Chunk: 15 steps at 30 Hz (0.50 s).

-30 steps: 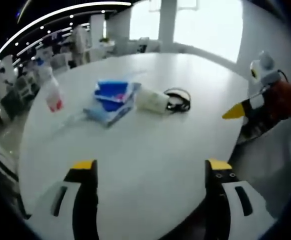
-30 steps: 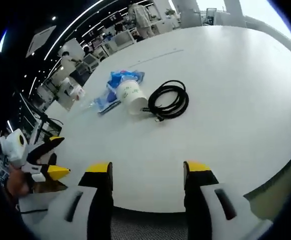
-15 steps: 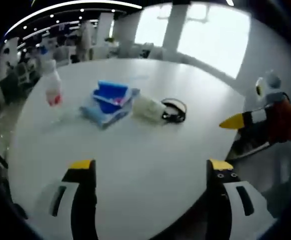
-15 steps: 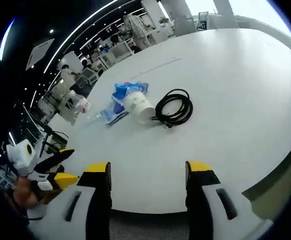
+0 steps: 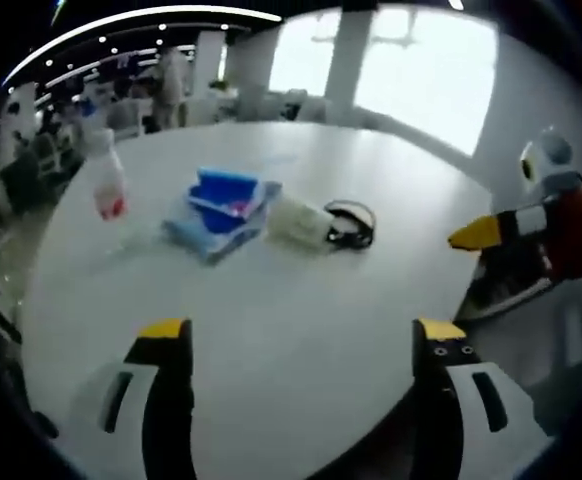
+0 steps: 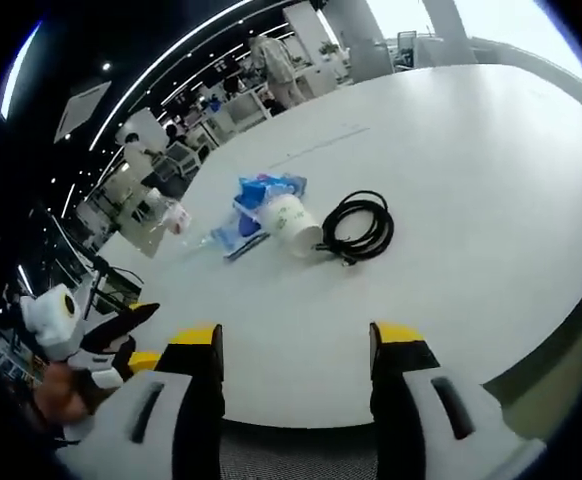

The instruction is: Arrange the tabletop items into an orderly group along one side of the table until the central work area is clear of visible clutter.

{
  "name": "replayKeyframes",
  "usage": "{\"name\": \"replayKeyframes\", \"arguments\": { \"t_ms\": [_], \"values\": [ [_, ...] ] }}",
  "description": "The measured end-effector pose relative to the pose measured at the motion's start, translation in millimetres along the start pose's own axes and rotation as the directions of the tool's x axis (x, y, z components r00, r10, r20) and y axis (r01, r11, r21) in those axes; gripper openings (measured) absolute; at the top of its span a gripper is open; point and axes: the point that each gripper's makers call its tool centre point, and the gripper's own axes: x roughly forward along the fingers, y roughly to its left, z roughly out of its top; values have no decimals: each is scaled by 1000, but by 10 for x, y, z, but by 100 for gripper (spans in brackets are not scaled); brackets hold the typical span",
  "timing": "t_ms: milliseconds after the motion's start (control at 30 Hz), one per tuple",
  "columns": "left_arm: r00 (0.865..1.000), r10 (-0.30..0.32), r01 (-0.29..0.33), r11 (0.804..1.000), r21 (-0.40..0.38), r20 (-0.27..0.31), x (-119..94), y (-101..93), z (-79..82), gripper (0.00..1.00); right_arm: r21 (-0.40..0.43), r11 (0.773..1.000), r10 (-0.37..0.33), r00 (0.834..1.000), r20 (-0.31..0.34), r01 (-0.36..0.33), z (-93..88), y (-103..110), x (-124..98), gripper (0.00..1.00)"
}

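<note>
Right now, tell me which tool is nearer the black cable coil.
Right, by a hedged judgement. The right tool faces the black cable coil across bare table; the left tool sits off beyond the paper cup.

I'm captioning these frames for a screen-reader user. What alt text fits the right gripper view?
A white round table holds a tipped white cup between a coiled black cable and a blue packet, with a bottle beyond. The open right gripper hovers near the table's edge, the left gripper lower left.
</note>
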Motion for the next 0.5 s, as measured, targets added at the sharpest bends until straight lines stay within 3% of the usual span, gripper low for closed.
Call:
{"name": "replayKeyframes", "arguments": {
  "t_ms": [333,500],
  "values": [
    [1000,29,-29,1000,-7,-3,-32,66,-18,88,-54,997,57,998,-10,-57,462,238,381,58],
    [998,52,-52,999,-13,-21,-44,144,-76,88,-21,997,80,997,-24,-80,640,312,636,57]
  ]
}}
